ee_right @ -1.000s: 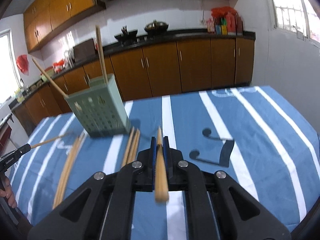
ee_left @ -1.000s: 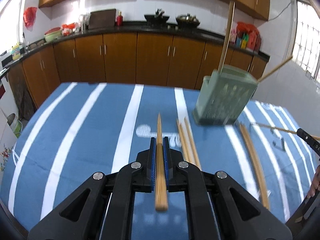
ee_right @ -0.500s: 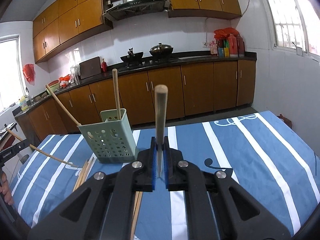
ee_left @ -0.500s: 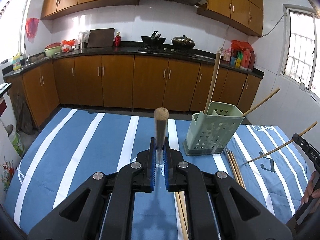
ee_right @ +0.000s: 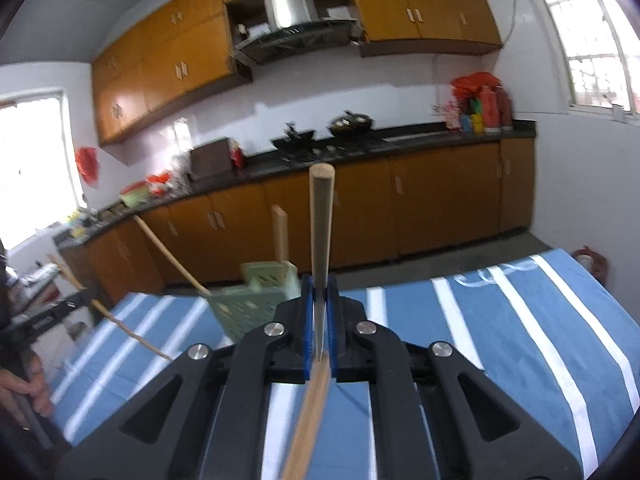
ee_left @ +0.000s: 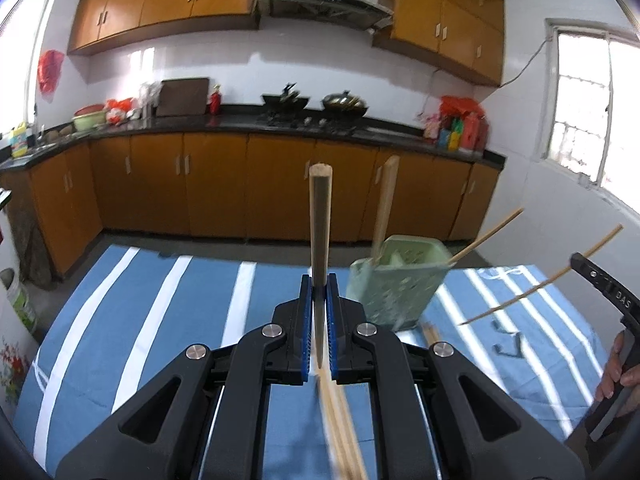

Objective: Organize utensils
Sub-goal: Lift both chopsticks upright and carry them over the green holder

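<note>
Chopstick (ee_left: 320,240) pinched in left fingers (ee_left: 319,300), another (ee_right: 321,232) in right (ee_right: 319,300) — holder (ee_right: 256,304) partly hidden, blurred.

Daylight floods in through a blown-out window (ee_left: 588,108) at the right of the frame. The white wall tiles (ee_right: 280,108) show glare. Fisheye bending darkens the corners. The green holder (ee_left: 394,284) and striped tabletop (ee_right: 520,328) are motion-smeared.

Each tool, left (ee_left: 319,320) and right (ee_right: 319,320), is matte black plastic with angular linkage arms, four round silver screws, triangular cut-outs, and blue ribbed pads (ee_left: 306,320) lining the fingers. White lettering marks the right tool's side.
</note>
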{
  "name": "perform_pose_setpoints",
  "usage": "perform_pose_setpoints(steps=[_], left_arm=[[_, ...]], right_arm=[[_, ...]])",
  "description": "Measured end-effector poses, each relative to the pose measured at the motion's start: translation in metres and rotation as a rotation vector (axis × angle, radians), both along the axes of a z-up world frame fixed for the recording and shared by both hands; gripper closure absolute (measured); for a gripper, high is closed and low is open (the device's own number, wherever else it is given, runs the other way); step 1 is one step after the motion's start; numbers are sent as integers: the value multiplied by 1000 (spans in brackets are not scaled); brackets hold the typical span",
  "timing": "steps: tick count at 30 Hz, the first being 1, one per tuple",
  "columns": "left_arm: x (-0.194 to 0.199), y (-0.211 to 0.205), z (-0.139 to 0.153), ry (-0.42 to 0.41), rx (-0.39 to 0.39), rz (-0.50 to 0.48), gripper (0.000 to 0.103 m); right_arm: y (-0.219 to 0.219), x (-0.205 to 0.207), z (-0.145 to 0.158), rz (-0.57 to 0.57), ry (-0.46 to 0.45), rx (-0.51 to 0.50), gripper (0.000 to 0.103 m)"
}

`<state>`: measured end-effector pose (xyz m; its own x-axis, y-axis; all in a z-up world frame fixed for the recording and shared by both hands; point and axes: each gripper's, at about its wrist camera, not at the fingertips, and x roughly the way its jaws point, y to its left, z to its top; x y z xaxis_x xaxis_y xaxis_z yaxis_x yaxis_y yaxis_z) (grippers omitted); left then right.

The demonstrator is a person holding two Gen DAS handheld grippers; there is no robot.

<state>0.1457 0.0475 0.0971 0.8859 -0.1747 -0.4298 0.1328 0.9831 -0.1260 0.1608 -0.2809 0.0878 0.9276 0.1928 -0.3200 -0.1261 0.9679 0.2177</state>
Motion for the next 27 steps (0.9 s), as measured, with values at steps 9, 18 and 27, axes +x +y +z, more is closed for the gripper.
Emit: perform_pose_setpoints(steps=[9, 18, 27], left_arm=[[-12, -35, 50, -172, -14, -64, 96], [23, -56, 65, -246, -70, -13, 96], [59, -68, 42, -189, -47, -9, 96]], right_arm=[[16, -9, 44, 88, -99, 44, 96], [28, 27, 57, 52, -134, 54, 96], [52, 86, 38, 51, -10, -28, 96]])
